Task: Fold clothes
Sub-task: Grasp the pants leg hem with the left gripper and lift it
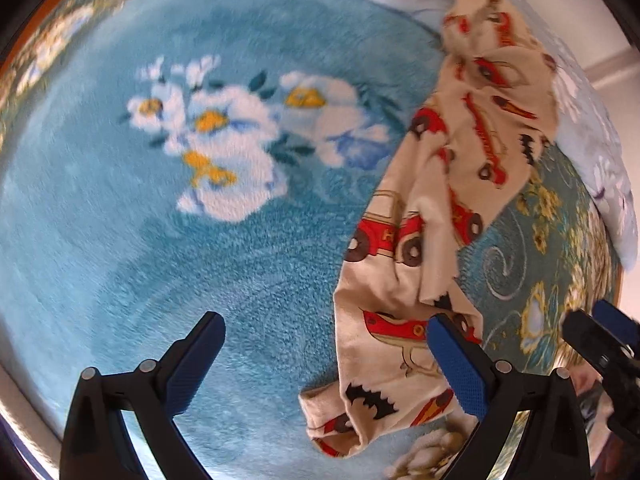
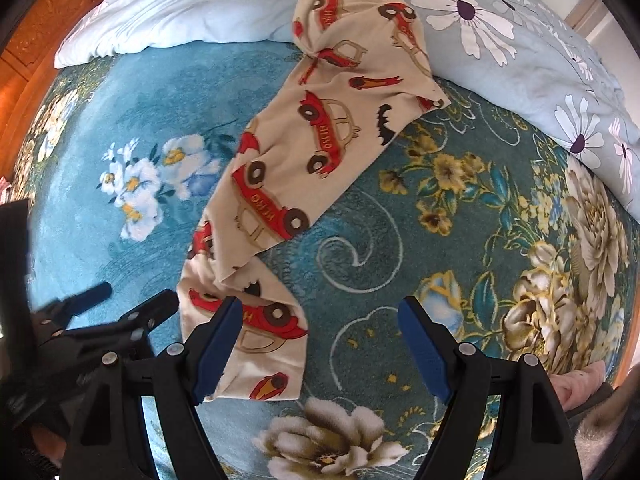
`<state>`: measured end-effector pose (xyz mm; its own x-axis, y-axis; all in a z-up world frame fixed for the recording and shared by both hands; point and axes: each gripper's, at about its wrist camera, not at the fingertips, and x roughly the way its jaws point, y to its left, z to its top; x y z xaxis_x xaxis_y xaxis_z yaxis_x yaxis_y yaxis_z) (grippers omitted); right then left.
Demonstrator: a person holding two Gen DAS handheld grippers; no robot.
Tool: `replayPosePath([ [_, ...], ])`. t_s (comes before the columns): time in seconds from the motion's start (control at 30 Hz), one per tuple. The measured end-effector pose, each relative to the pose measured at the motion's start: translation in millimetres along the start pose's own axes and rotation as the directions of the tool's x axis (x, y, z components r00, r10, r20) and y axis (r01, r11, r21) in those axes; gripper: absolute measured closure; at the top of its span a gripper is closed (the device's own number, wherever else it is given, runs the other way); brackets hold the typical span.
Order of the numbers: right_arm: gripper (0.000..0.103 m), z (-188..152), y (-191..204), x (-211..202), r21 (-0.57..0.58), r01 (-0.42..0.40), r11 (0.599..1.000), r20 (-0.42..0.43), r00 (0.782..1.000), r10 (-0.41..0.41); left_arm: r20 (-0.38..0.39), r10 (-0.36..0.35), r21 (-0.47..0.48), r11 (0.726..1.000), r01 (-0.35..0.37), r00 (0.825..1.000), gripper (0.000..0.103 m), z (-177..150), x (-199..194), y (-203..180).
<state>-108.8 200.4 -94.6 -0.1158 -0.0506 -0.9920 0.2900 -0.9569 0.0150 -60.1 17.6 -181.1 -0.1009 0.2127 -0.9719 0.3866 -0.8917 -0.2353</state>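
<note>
A beige garment printed with red cars (image 2: 304,152) lies crumpled in a long strip on a blue floral blanket (image 2: 120,92); it also shows in the left wrist view (image 1: 432,216). My left gripper (image 1: 326,326) is open, its right finger (image 1: 460,364) over the garment's near end. My right gripper (image 2: 320,316) is open, its left finger (image 2: 218,344) over the garment's near end. The left gripper shows at the left of the right wrist view (image 2: 120,304), and the right gripper at the right edge of the left wrist view (image 1: 600,340).
A light blue duvet with white flowers (image 2: 500,40) is bunched along the far and right side of the bed. A wooden headboard (image 2: 48,20) stands at the far left. A pinkish cloth (image 2: 576,392) lies at the right edge.
</note>
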Motion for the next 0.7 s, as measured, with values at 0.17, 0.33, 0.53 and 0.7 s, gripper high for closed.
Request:
replayPosePath([
  [0.17, 0.022, 5, -15, -4, 0.005, 0.028, 1.0, 0.006, 1.0, -0.028, 0.003, -0.083, 0.035, 0.996, 0.083, 0.997, 0.007, 25, 15, -29],
  [0.33, 0.022, 1, -36, -11, 0.031, 0.062, 0.998, -0.008, 0.998, -0.061, -0.038, -0.009, 0.106, 0.994, 0.013, 0.999, 0.063, 47, 39, -58],
  [0.53, 0.022, -12, -59, -24, 0.076, 0.088, 0.993, -0.016, 0.996, -0.087, 0.003, -0.066, 0.094, 0.993, 0.065, 0.998, 0.091, 43, 13, -48],
  [0.7, 0.022, -21, -73, -39, 0.14, 0.081, 0.987, -0.012, 0.997, -0.08, 0.075, -0.105, 0.098, 0.99, 0.097, 0.992, 0.091, 21, -48, -21],
])
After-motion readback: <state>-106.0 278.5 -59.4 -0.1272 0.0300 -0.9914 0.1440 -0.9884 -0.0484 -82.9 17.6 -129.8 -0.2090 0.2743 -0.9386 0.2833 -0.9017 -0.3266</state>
